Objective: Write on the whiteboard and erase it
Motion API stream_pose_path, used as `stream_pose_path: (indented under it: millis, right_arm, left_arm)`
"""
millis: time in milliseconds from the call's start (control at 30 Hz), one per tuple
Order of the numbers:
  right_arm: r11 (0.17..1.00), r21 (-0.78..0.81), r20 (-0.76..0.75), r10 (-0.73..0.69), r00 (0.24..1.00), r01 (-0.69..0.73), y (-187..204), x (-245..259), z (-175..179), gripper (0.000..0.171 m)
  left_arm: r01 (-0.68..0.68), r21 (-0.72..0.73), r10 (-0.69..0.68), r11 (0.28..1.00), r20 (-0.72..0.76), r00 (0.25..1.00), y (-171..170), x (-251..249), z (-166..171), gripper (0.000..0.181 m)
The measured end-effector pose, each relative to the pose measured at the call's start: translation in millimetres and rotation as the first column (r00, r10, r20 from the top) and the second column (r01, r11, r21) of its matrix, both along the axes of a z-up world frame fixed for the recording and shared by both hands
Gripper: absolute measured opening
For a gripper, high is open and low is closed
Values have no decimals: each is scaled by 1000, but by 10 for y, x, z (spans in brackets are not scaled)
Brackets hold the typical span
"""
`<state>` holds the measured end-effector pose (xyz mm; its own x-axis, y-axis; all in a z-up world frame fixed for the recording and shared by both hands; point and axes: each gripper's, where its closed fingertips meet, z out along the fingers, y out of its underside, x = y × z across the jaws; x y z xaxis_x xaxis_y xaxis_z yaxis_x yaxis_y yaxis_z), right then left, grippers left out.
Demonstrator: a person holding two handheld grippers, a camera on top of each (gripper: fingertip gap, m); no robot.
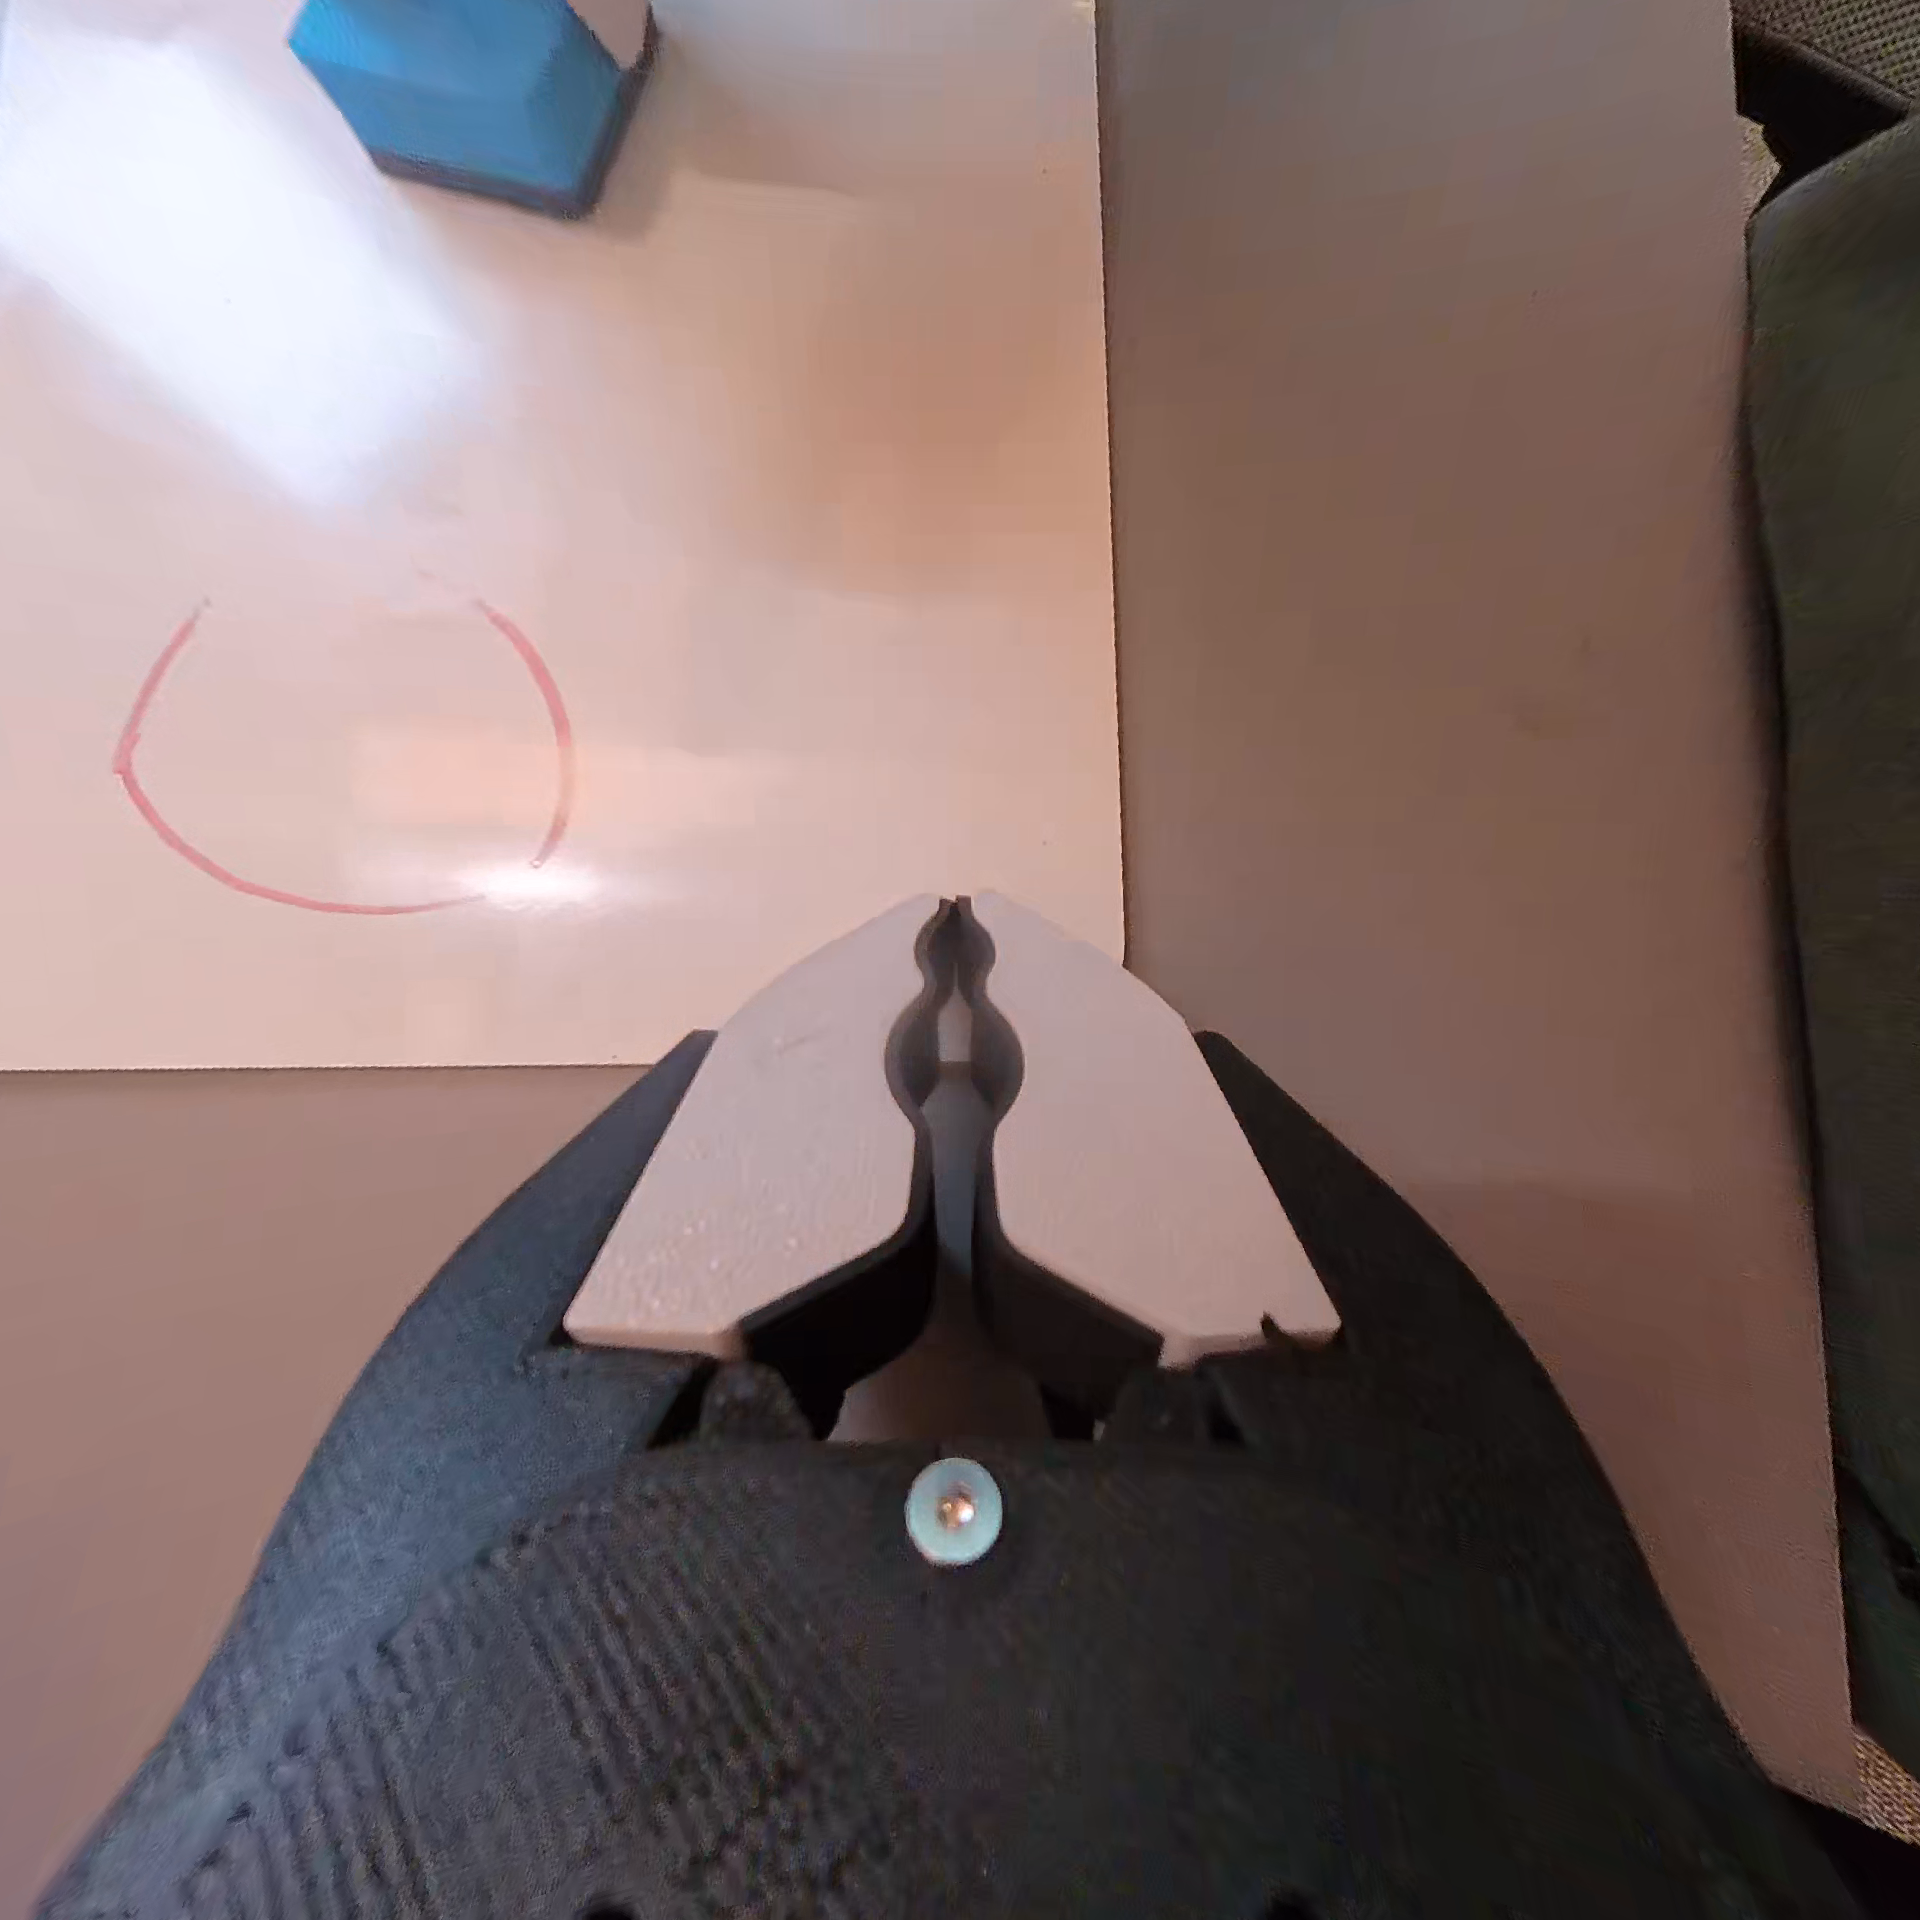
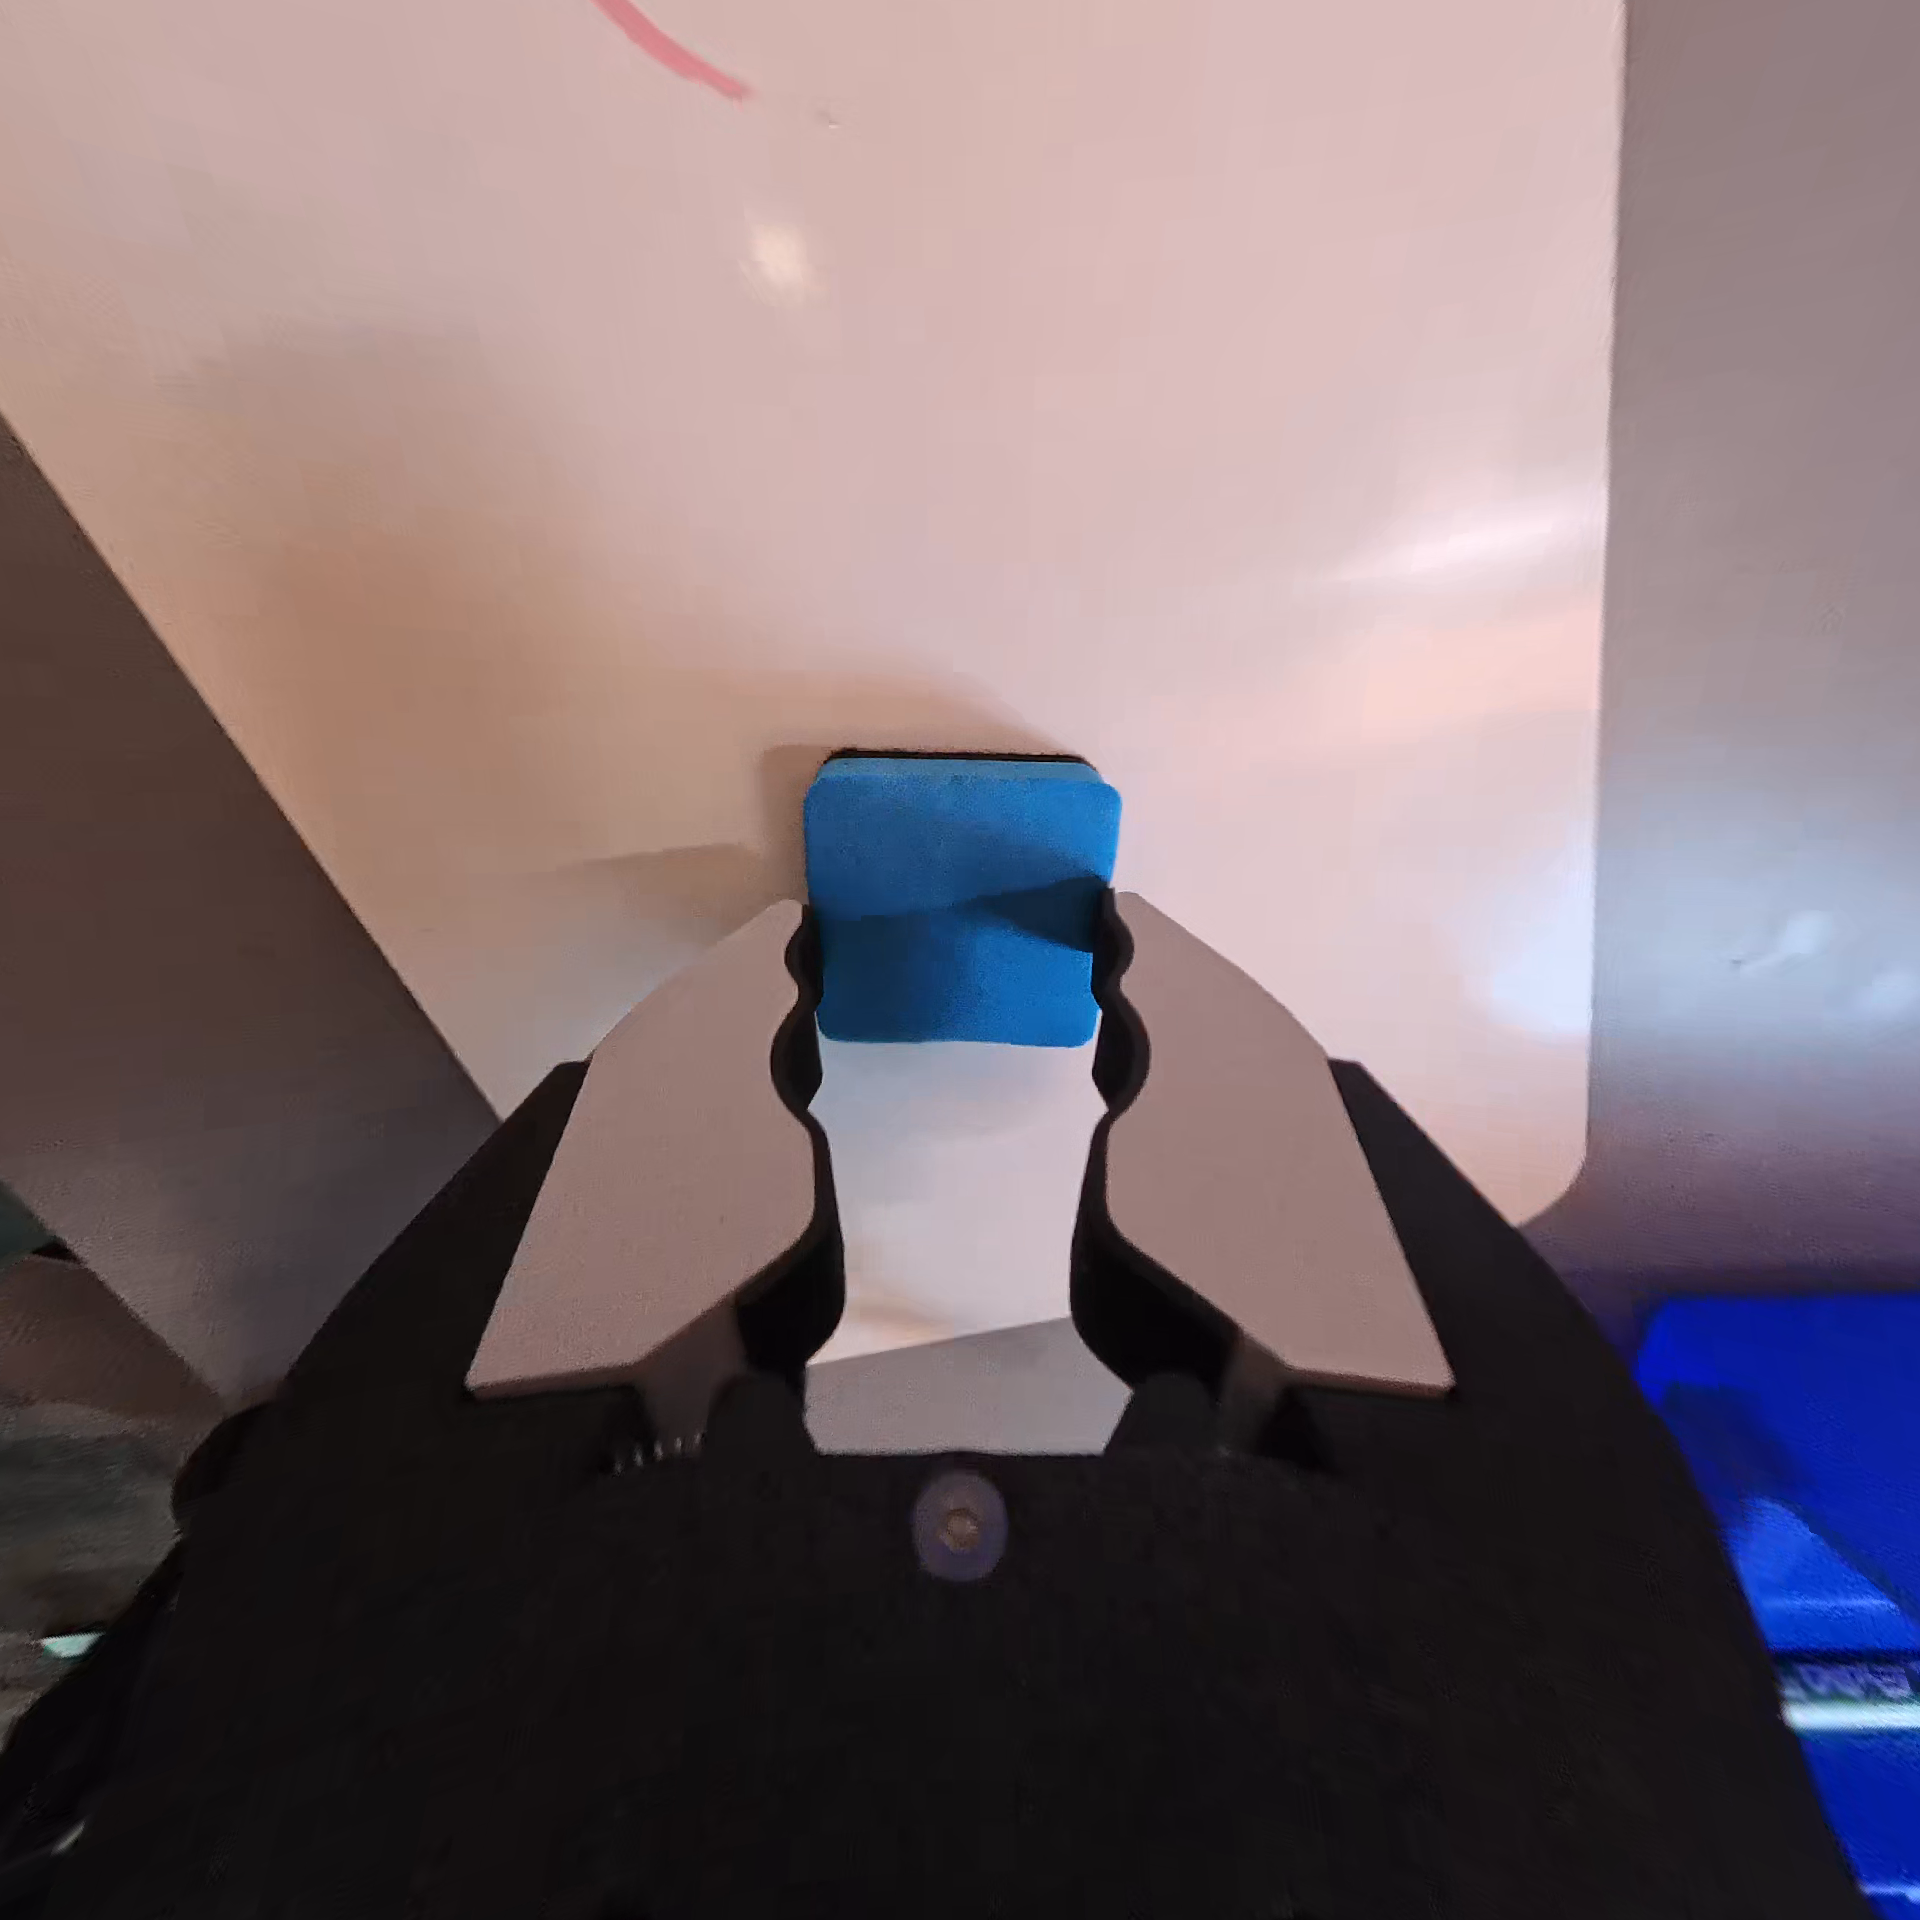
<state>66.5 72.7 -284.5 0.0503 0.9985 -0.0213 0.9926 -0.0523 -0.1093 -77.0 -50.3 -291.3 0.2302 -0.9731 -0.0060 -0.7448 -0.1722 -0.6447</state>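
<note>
The whiteboard (image 1: 727, 520) lies flat on a grey table. A red circle (image 1: 343, 758) with its top part gone is drawn on it. My left gripper (image 1: 954, 906) is shut and empty, over the board's near right corner. My right gripper (image 2: 951, 925) is shut on the blue eraser (image 2: 961, 894), which presses its dark underside on the whiteboard (image 2: 935, 468). A bit of the red stroke (image 2: 675, 52) shows far ahead of it. The eraser also shows in the left wrist view (image 1: 488, 104), at the board's far side beyond the circle.
The grey table (image 1: 1403, 623) runs along the board's right side. A dark green fabric seat (image 1: 1839, 727) stands past the table edge. In the right wrist view a blue object (image 2: 1808, 1455) lies at the lower right, beyond the board's rounded corner.
</note>
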Motion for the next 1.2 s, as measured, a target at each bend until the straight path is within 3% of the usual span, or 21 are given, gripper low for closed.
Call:
stream_pose_path:
  millis: [67,200,300,433,500,600,667,767,800,867,967,1100,1200]
  right_arm:
    - [999,5,0,52,999,-52,-116,-132,-1,51]
    - [987,25,-91,158,983,-156,-367,-1022,-4,51]
    - [988,62,-99,150,984,-145,-143,-1416,-5,51]
    - [998,51,-43,-32,999,34,385,-1145,-7,51]
    - [997,30,30,67,997,-68,126,-998,-4,51]
    - [977,12,2,215,977,-215,-353,-1313,3,51]
    - [974,72,-27,216,976,-213,-196,-1563,-1,51]
    - [998,66,-46,14,999,-11,394,-1537,-2,51]
    - [999,37,-21,6,1000,-5,402,-1433,-3,51]
    - [992,35,18,120,993,-121,156,-1365,-4,51]
    - [973,40,-35,228,973,-226,-159,-1737,-4,51]
    - [998,53,-59,32,998,-29,529,-1812,-7,51]
    - [995,26,21,94,995,-94,367,-1510,-5,51]
  left_arm:
    - [0,-8,0,1000,3,1000,1,1,-1,0]
    - [10,-19,-10,1000,13,1000,-4,11,0,0]
    - [9,-16,-8,1000,15,1000,-4,14,-1,0]
    - [11,-11,-11,1000,17,1000,0,11,-2,0]
    - [16,-8,-16,1000,16,1000,-1,11,-2,0]
    - [20,-16,-19,1000,19,1000,-1,11,-1,0]
    - [21,-12,-21,1000,16,1000,-4,15,-2,0]
    - [18,-6,-18,1000,16,1000,-2,15,-3,0]
    - [18,-6,-18,1000,16,1000,-2,14,-3,0]
    - [19,-7,-19,1000,18,1000,-3,14,-2,0]
    - [21,-18,-20,1000,21,1000,-2,14,-2,0]
    - [16,-17,-15,1000,25,1000,3,17,-2,0]
    - [18,-17,-18,1000,27,999,1,14,-3,0]
